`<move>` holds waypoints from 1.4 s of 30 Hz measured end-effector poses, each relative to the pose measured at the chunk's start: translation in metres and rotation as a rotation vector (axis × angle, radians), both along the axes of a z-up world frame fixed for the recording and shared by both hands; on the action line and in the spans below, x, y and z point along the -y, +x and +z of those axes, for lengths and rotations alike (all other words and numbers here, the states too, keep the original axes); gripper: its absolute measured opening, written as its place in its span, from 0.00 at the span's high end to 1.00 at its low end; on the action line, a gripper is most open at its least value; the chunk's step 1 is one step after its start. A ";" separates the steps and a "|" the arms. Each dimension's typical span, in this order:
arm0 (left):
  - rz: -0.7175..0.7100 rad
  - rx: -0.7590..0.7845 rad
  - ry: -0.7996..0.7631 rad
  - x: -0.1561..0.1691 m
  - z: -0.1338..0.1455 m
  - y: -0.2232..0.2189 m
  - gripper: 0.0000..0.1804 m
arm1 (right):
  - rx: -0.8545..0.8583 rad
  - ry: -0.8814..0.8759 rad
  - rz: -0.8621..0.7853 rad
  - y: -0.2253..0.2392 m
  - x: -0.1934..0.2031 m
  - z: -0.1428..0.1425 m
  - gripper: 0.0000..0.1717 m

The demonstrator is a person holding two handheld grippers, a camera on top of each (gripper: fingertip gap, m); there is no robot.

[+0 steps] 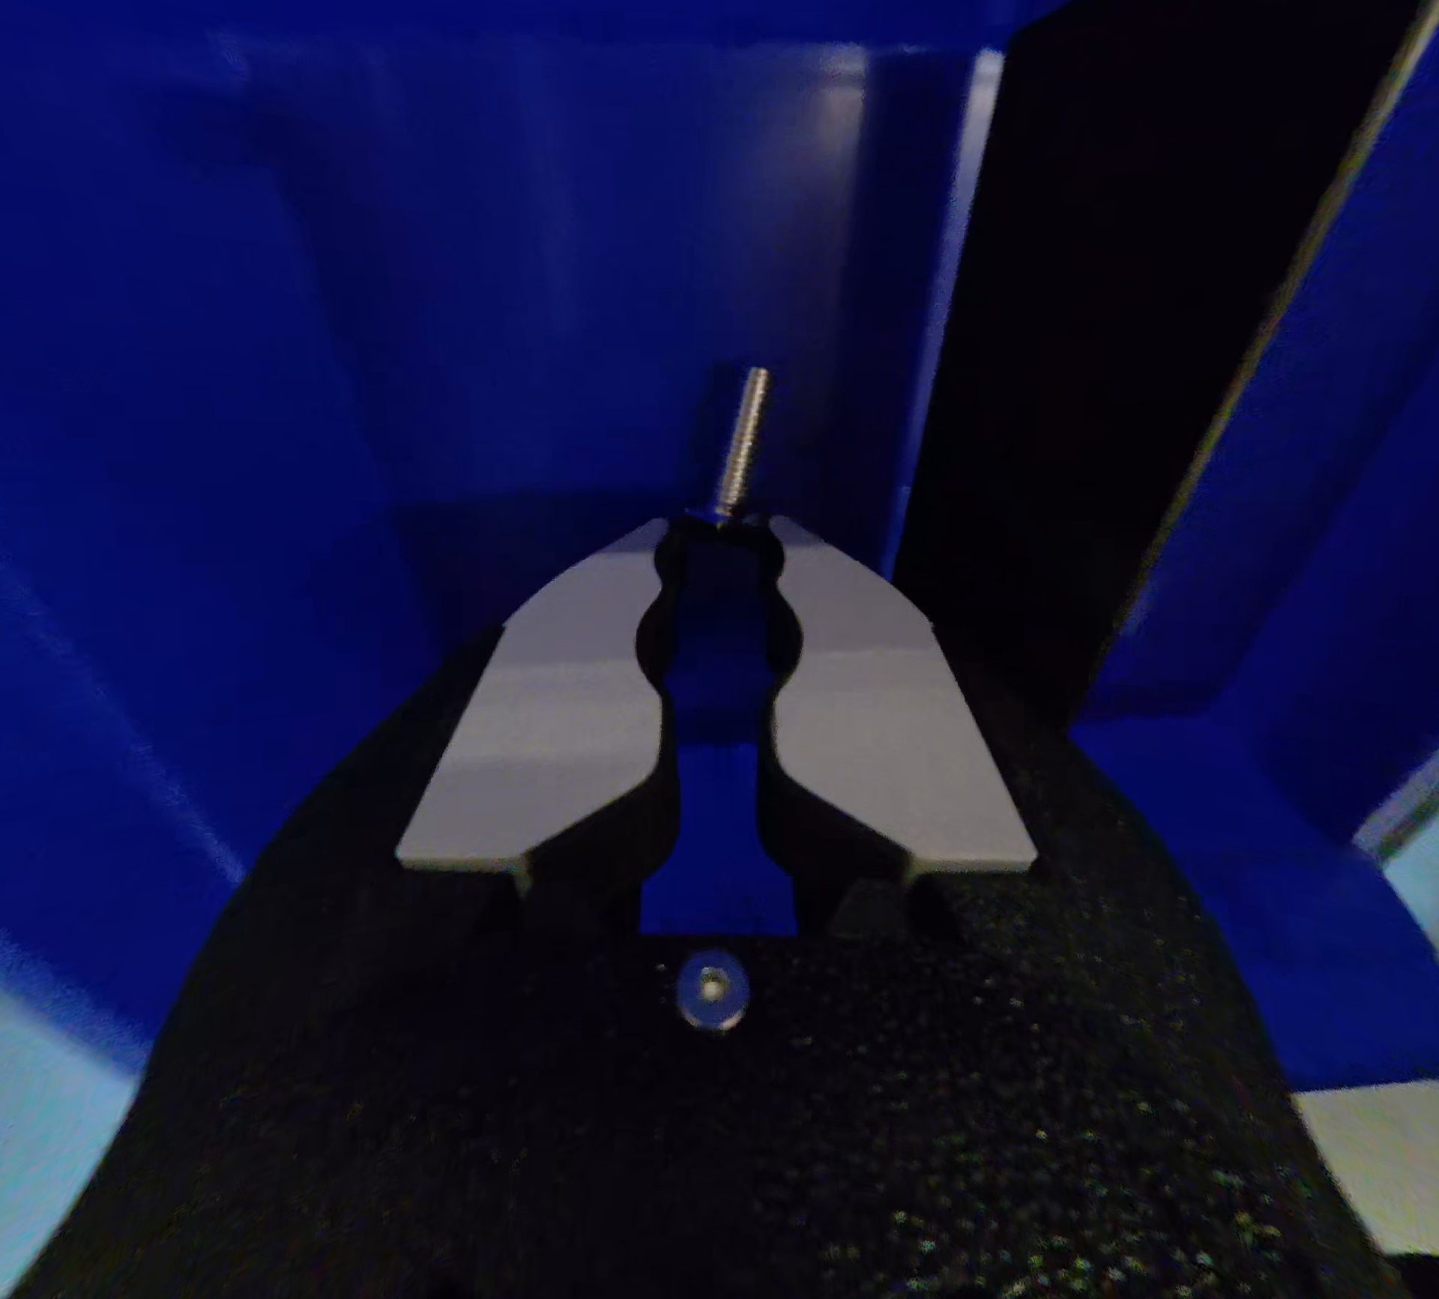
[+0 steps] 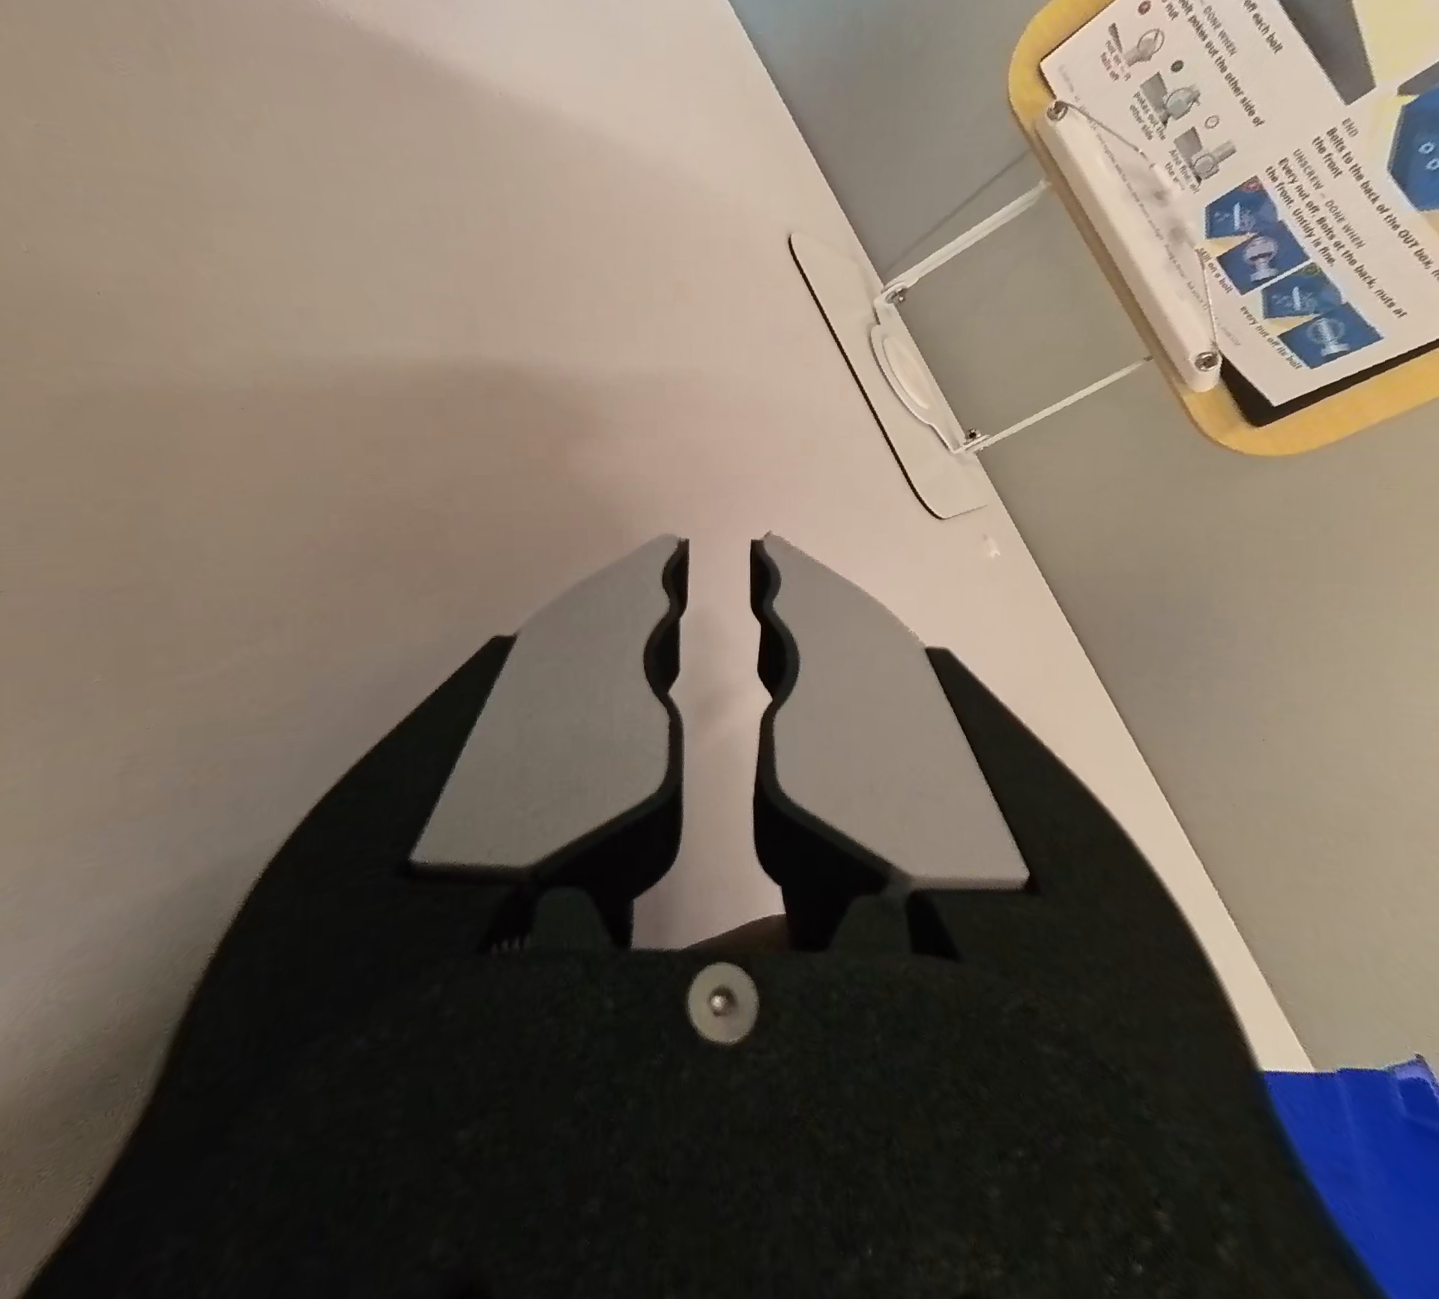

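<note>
One silver threaded bolt (image 1: pixel 744 440) is seen at the tips of the left gripper (image 1: pixel 720 522), its shank projecting forward and slightly tilted, its head end seated between the two fingertips. The jaws of this gripper are closed on the bolt's head, with a narrow space left between them further back. The gripper is surrounded by the walls of a blue bin (image 1: pixel 389 249); a black panel (image 1: pixel 1129 288) stands just to the right of the bolt.

The right gripper (image 2: pixel 719 545) is held over a white tabletop (image 2: pixel 350 249). Its jaws are parted by a narrow gap and nothing is gripped between them. A white stand base (image 2: pixel 880 366) is fixed at the tabletop's edge, carrying a yellow-rimmed board with a printed sheet (image 2: pixel 1246 171).
</note>
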State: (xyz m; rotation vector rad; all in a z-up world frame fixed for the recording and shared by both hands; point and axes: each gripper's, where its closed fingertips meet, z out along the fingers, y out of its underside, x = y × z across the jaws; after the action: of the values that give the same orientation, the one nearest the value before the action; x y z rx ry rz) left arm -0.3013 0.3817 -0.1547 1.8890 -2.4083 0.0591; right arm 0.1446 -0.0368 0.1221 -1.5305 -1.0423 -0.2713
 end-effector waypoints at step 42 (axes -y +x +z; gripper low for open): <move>0.434 1.355 0.304 0.221 0.071 0.278 0.85 | -0.789 -0.606 0.475 -0.150 0.084 0.072 0.95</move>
State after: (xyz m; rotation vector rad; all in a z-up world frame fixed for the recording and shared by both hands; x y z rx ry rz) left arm -0.0235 0.1607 -0.0837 3.1307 -2.5259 1.5134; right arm -0.0049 -0.1207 0.1940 -1.6237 -0.8223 0.9882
